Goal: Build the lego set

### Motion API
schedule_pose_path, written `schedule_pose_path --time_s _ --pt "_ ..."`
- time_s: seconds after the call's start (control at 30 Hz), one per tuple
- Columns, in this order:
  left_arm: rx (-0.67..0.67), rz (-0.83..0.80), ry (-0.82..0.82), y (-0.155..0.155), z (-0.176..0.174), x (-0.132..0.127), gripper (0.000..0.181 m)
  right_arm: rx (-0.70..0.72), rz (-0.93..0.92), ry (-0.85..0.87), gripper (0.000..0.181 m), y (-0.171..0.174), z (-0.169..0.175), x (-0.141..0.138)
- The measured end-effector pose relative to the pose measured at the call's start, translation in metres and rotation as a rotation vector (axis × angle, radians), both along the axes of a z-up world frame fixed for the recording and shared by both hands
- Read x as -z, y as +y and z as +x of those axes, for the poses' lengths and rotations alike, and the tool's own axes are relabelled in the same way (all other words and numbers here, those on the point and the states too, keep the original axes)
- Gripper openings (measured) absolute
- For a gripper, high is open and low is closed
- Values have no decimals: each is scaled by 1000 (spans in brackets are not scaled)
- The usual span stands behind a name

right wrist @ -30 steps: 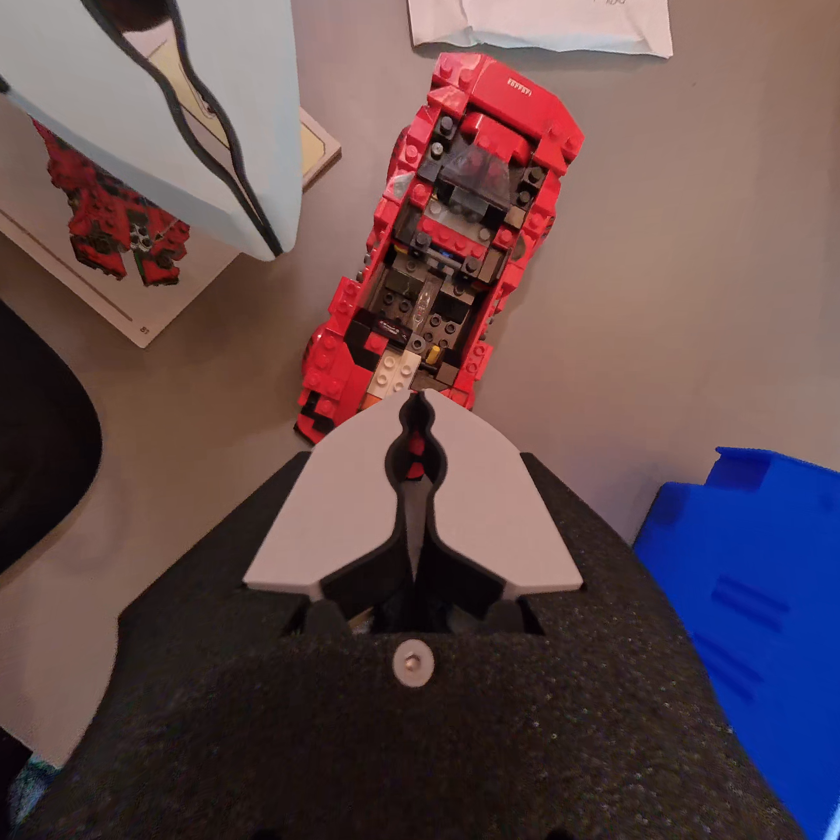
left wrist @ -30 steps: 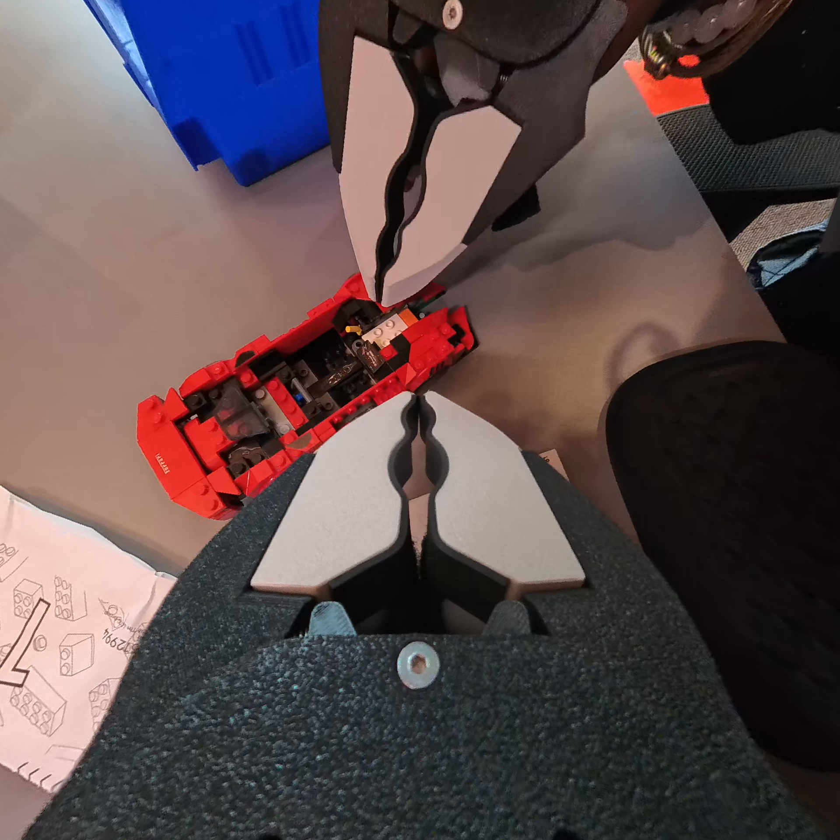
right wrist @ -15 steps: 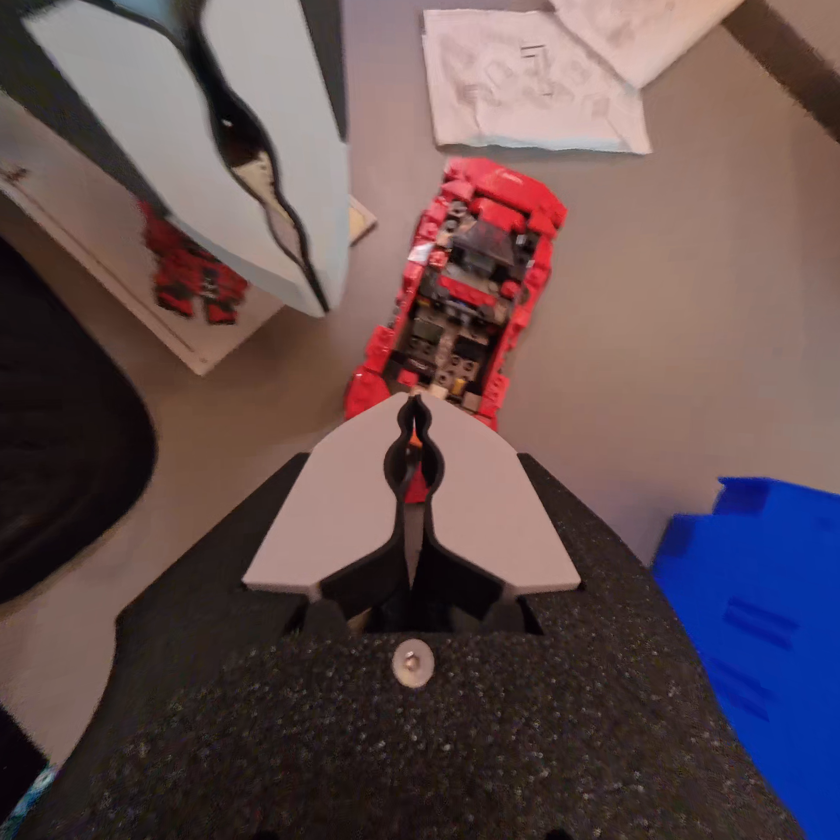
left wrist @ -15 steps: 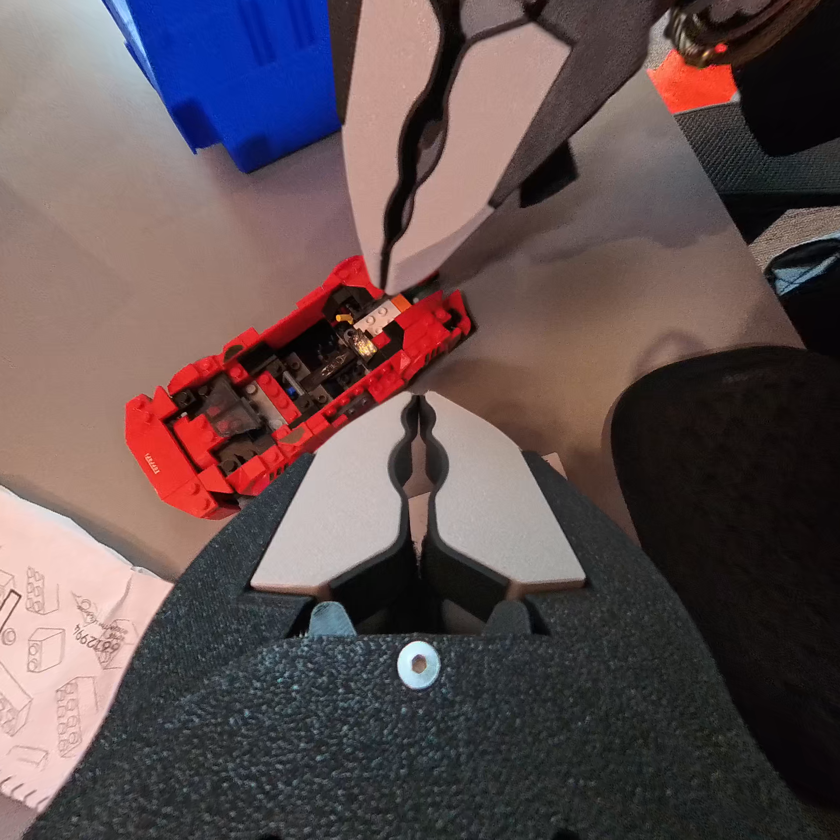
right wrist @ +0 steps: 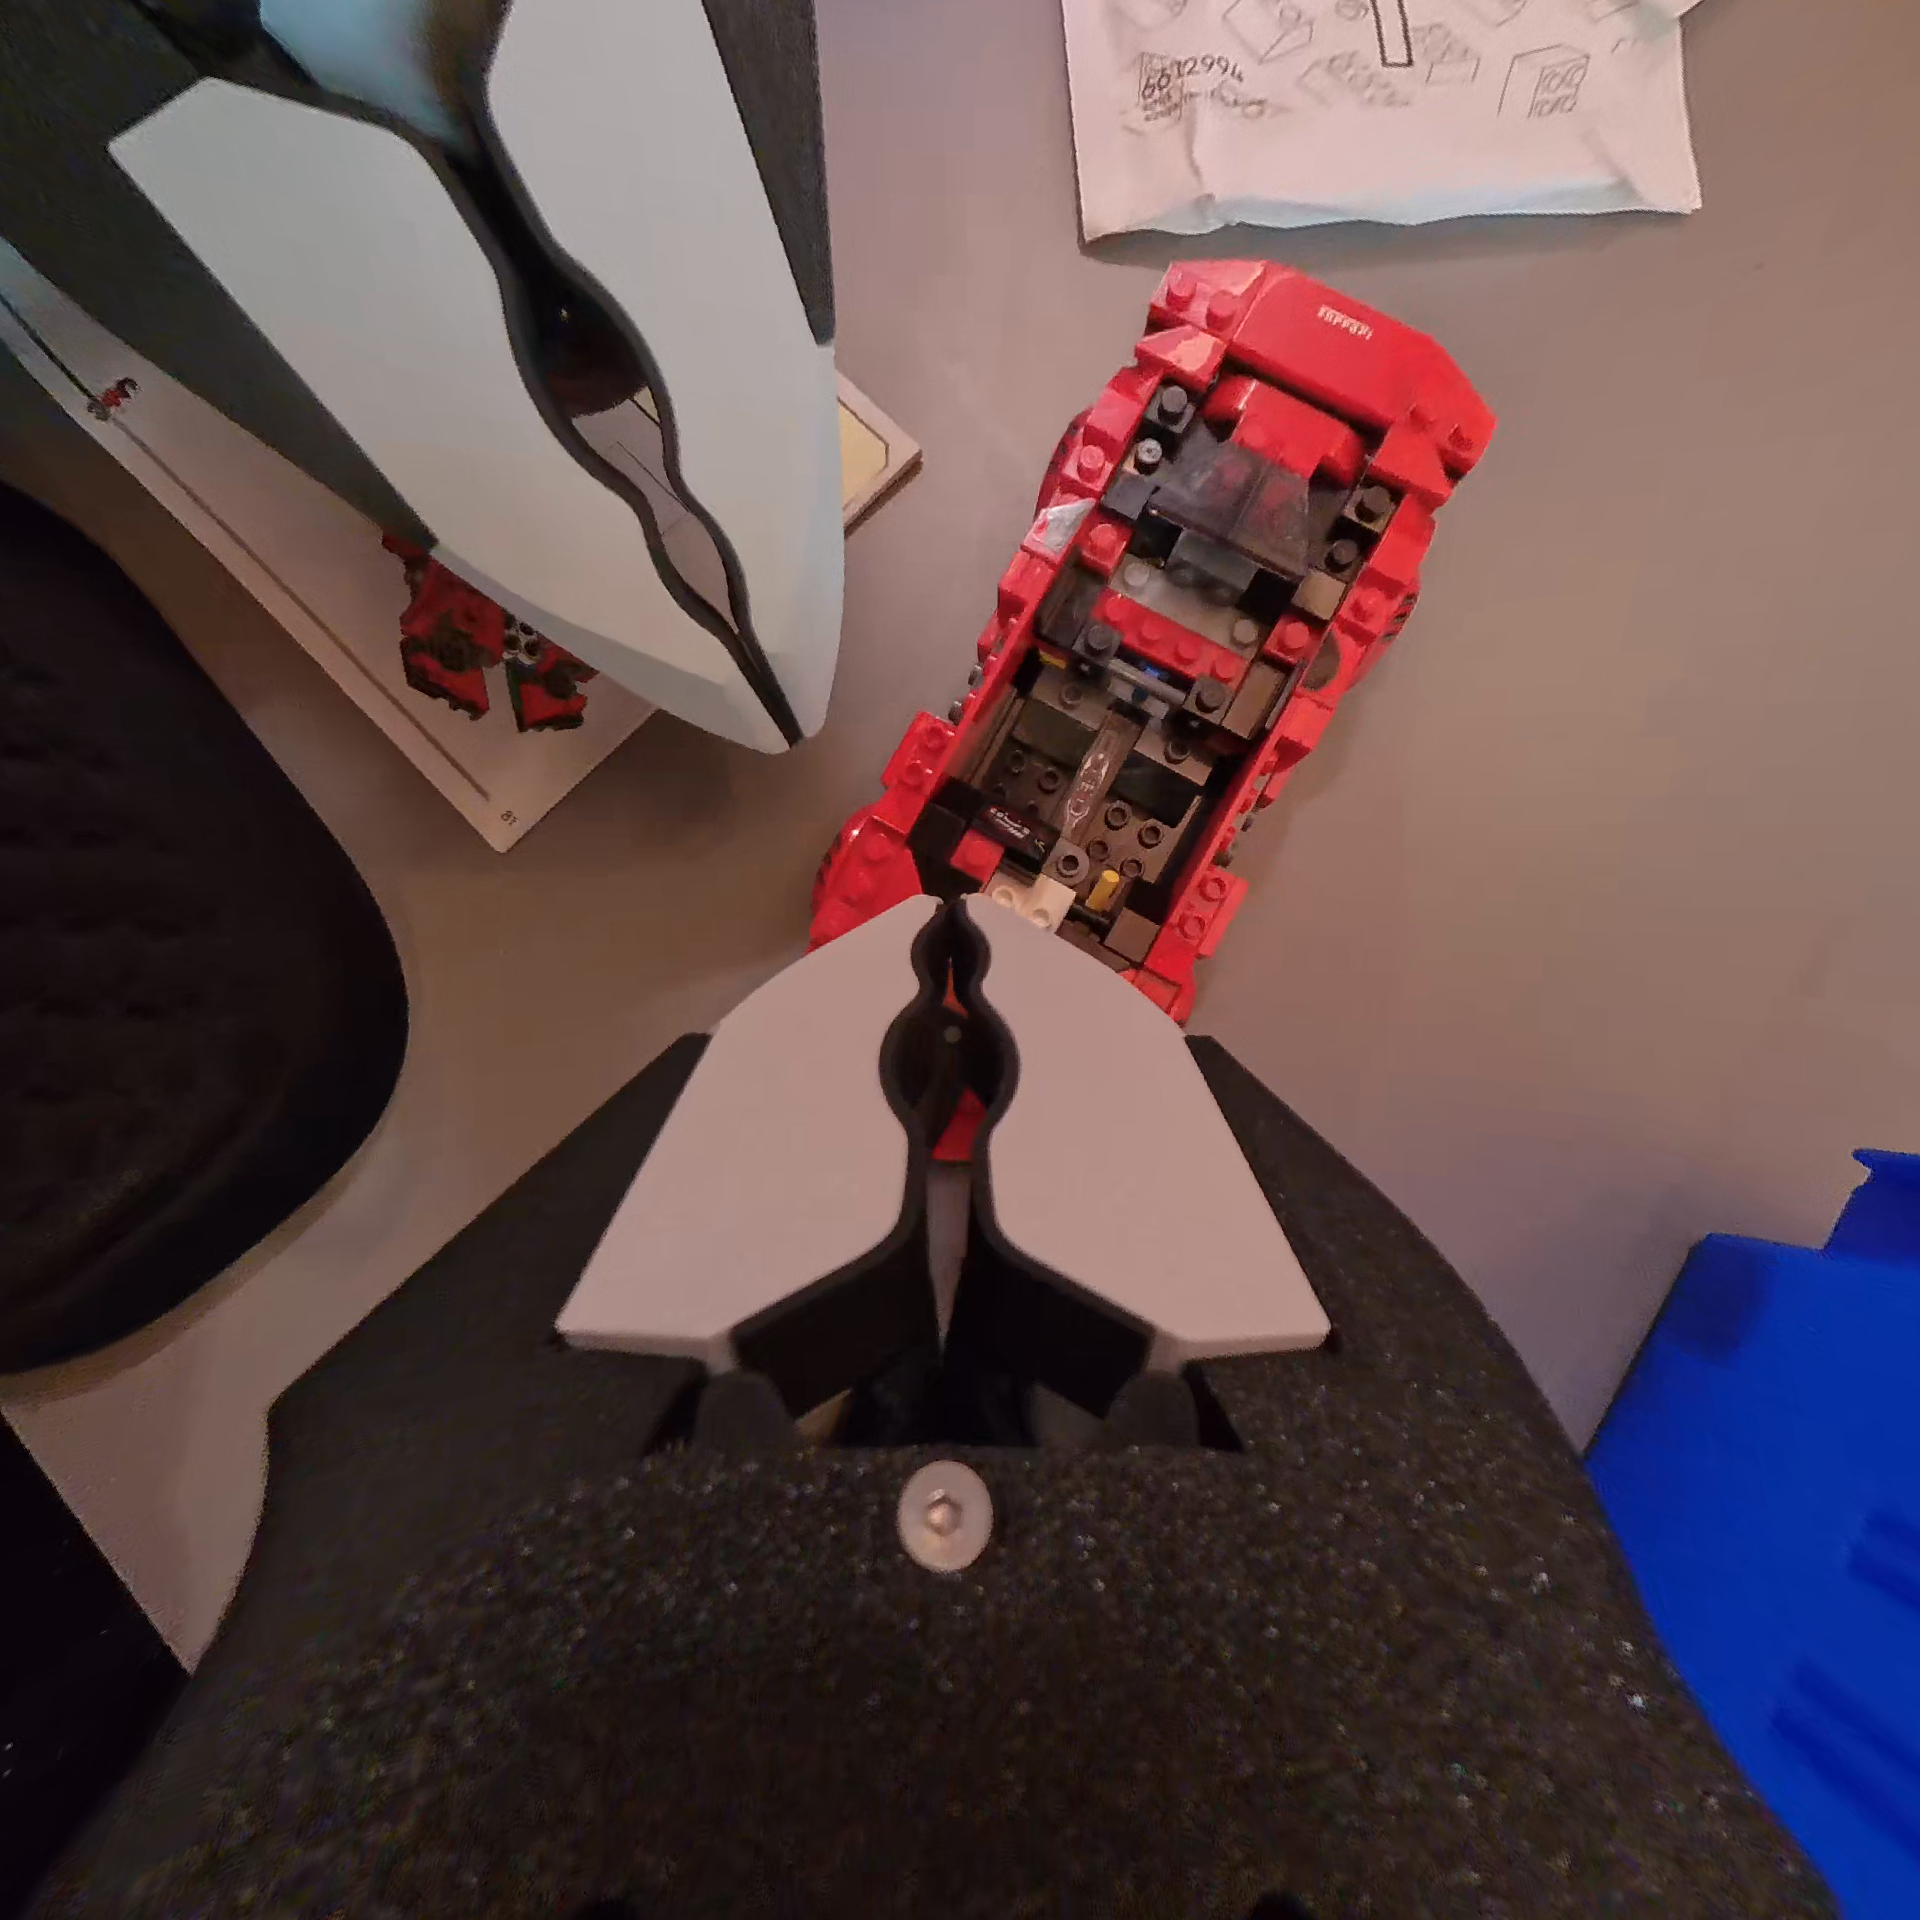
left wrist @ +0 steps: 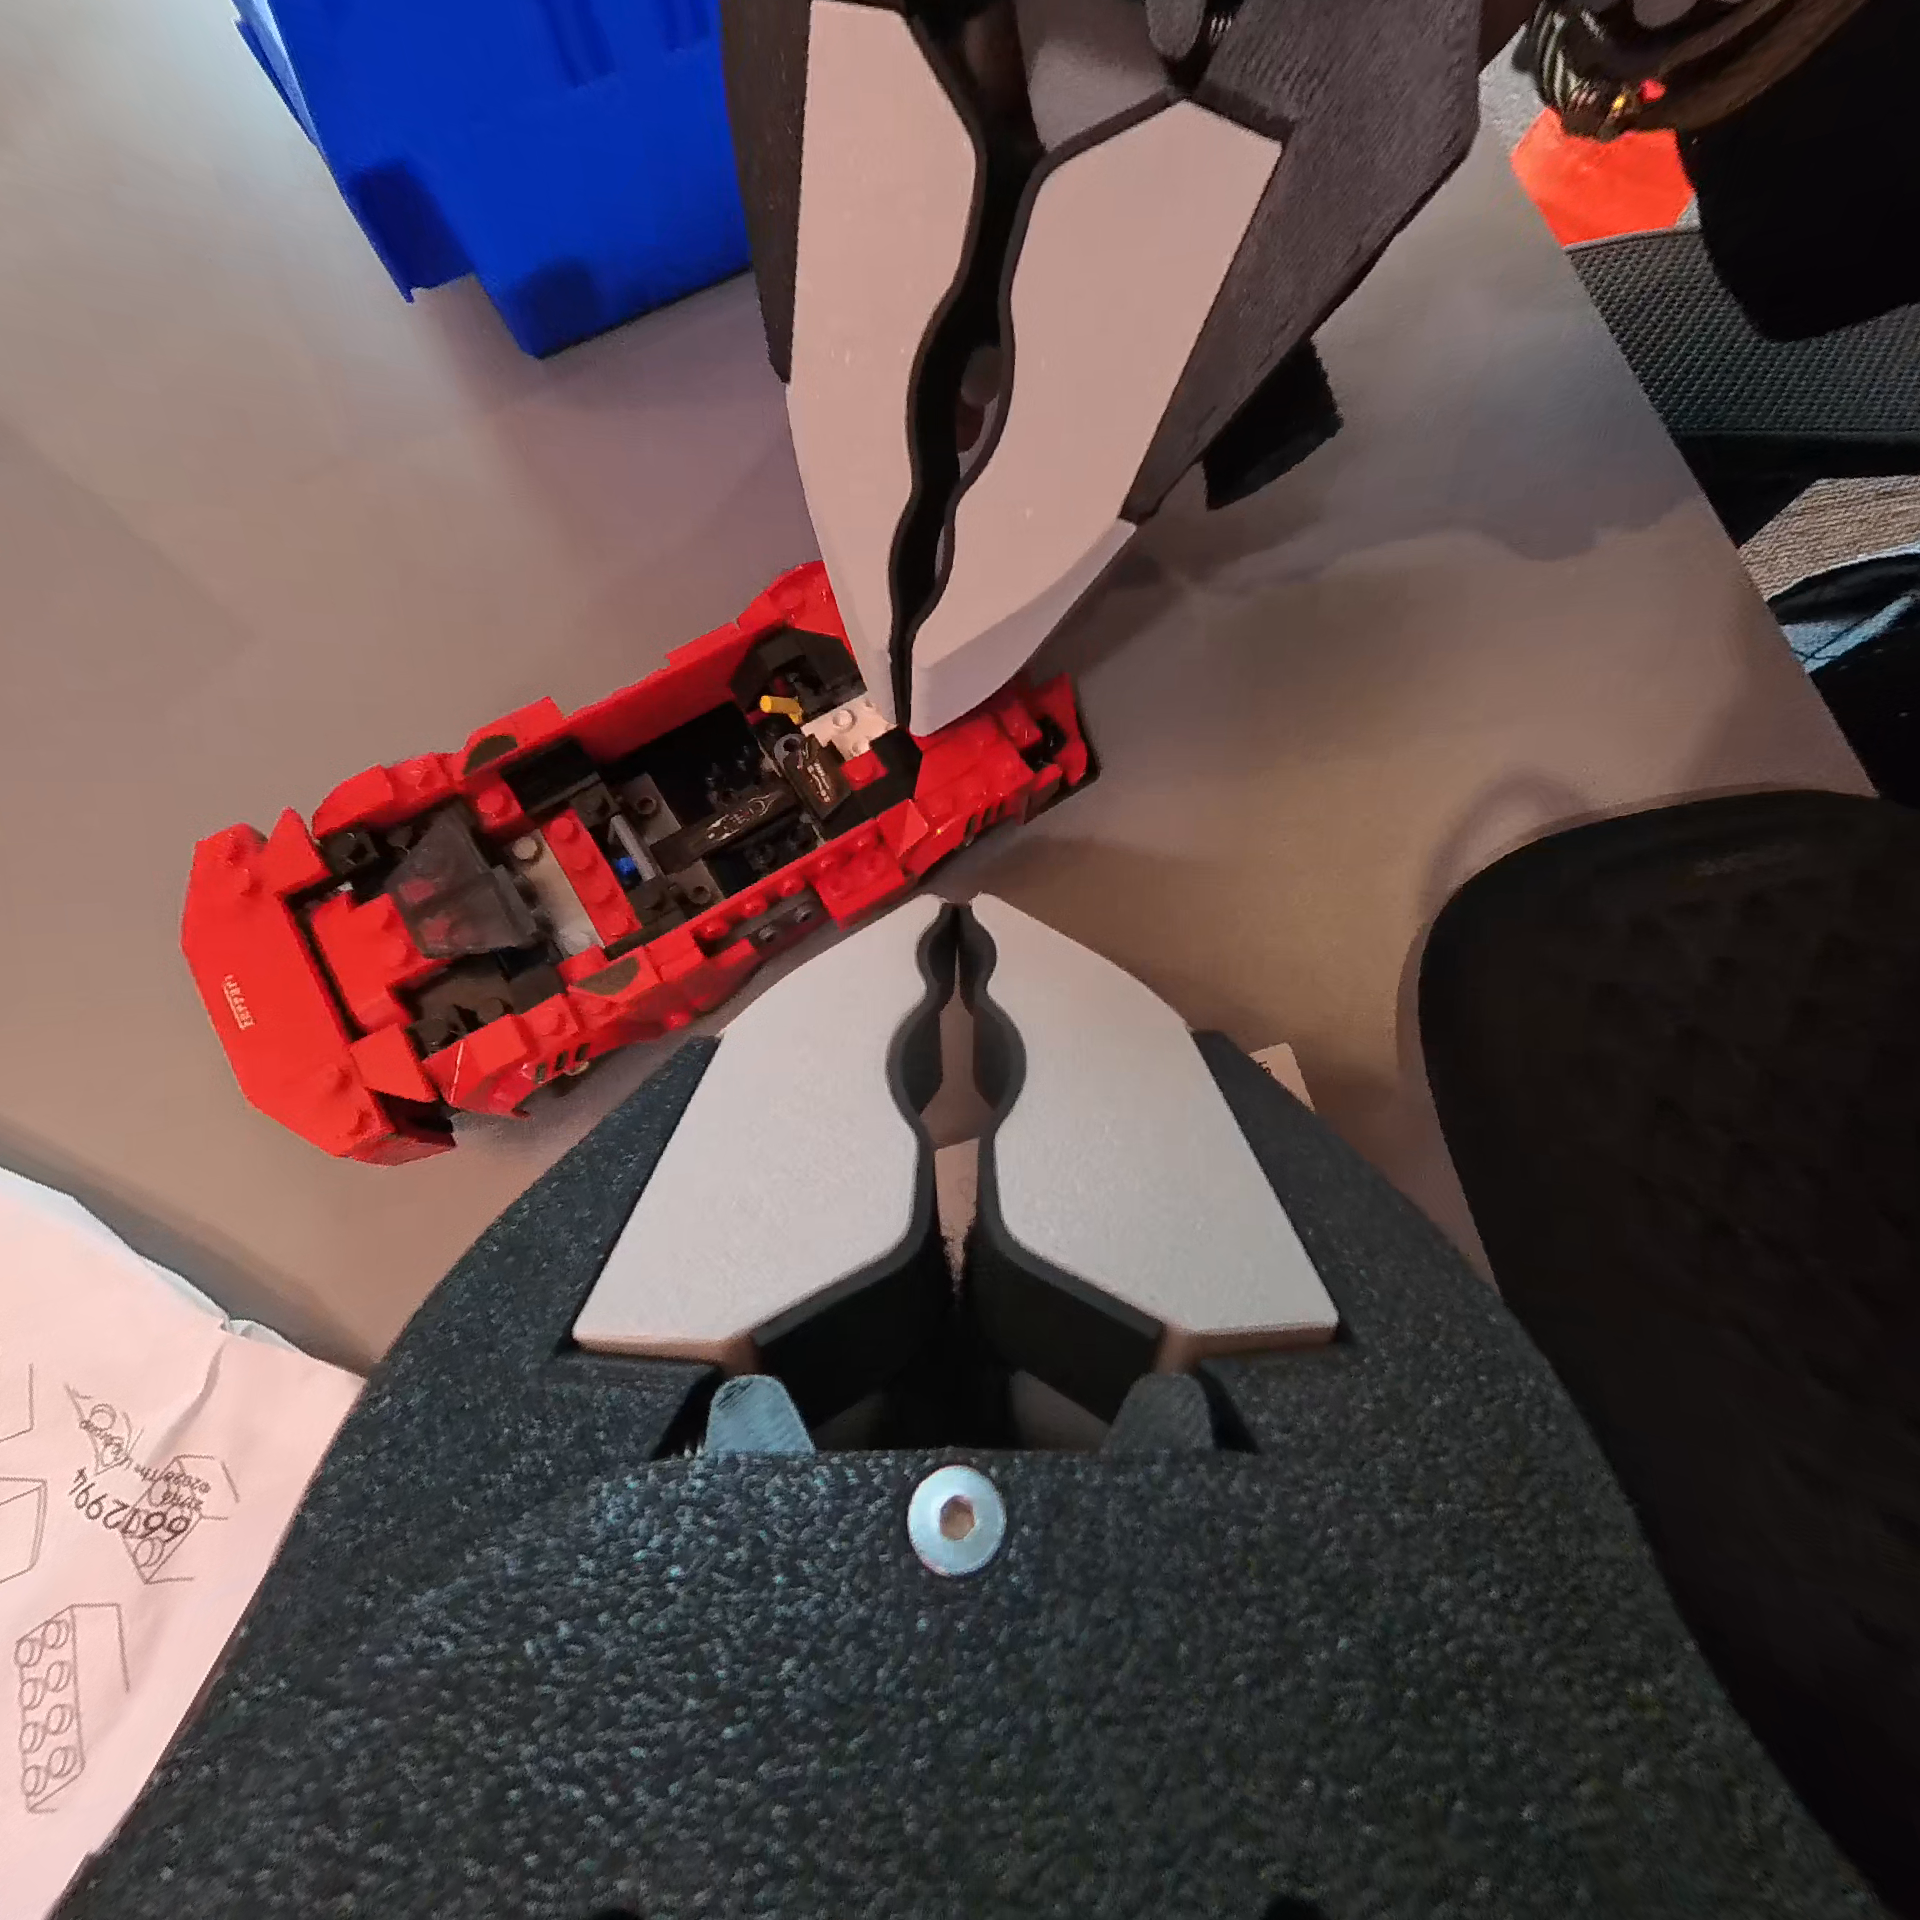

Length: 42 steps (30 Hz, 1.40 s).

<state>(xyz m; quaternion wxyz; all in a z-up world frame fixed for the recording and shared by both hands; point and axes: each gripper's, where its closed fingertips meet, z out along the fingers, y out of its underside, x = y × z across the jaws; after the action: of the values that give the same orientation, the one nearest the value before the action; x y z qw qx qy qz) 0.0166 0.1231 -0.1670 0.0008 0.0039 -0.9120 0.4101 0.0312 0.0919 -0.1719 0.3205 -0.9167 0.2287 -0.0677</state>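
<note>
A partly built red Lego car (left wrist: 623, 852) lies on the grey table, its black interior open on top; it also shows in the right wrist view (right wrist: 1195, 623). My right gripper (right wrist: 954, 909) is shut, and its tips press on the car's front end by a small white plate (right wrist: 1039, 904). Red and orange show through the gap between its fingers. From the left wrist view it (left wrist: 902, 717) comes down from above. My left gripper (left wrist: 956, 909) is shut and empty, hovering just beside the car's near side; in the right wrist view it (right wrist: 784, 732) hangs left of the car.
A blue bin (left wrist: 520, 156) stands behind the car and also shows in the right wrist view (right wrist: 1766, 1558). A white paper bag (left wrist: 104, 1507) lies past the car's rear. An open instruction booklet (right wrist: 468, 727) lies under my left gripper. A black rounded seat (left wrist: 1683, 1195) is at the table edge. Spacing between my two grippers at the tips: around 4 cm.
My right gripper lifted back briefly, then came down again on the car's front end, a little more to one side. My left gripper drifted slightly closer to the car. Both stayed shut.
</note>
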Motion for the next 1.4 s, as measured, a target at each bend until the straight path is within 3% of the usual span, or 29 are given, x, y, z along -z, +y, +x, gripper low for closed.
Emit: schedule_pose_path --time_s 1.0,1.4 --pt "27 -11 46 -9 -5 13 0 -53 -373 44 0 3 -3 3" --pt "13 -24 17 -7 -2 2 0 -69 -231 113 0 8 -5 0"
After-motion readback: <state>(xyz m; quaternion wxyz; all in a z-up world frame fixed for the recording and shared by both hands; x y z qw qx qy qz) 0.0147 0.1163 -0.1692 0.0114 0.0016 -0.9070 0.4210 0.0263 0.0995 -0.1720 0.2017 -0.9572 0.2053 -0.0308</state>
